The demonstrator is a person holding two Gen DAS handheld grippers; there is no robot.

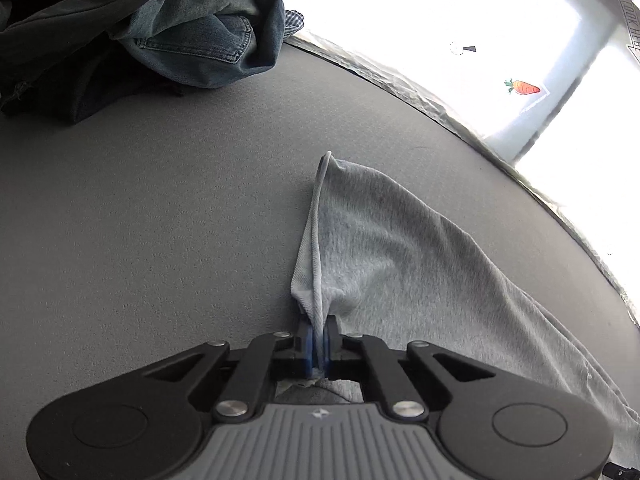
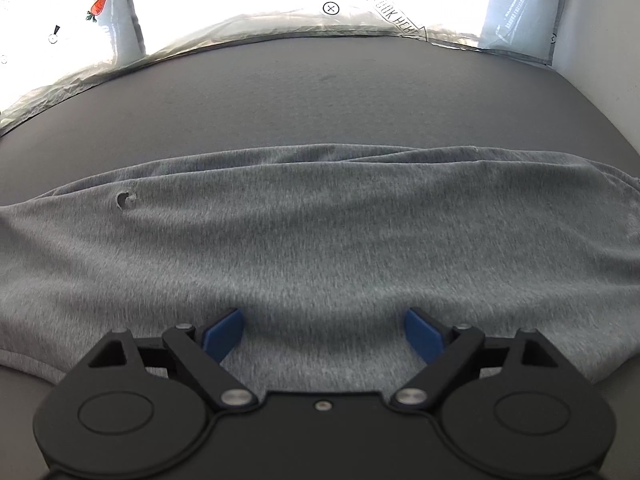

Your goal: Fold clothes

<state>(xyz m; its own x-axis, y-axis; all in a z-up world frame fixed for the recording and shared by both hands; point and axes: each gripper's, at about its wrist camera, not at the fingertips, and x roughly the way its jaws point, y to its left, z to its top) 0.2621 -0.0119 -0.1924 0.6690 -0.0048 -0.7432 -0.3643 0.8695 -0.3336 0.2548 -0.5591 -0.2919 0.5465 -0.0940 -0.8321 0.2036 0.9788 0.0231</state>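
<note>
A light grey knit garment (image 1: 400,248) lies on the dark grey table top (image 1: 160,216). My left gripper (image 1: 319,330) is shut on its hemmed edge, and a thin ridge of cloth rises from between the blue pads (image 1: 308,340). In the right wrist view the same grey garment (image 2: 320,232) spreads wide across the table, with a small hole (image 2: 126,201) toward its left side. My right gripper (image 2: 324,330) hangs just over the near part of the cloth, its blue pads (image 2: 224,334) wide apart and open, with nothing pinched between them.
A heap of dark clothes and blue jeans (image 1: 200,36) sits at the table's far left. Beyond the far edge (image 2: 304,36) lies a bright white sheet with printed marks and a carrot picture (image 1: 524,88). A white wall (image 2: 608,64) borders the right side.
</note>
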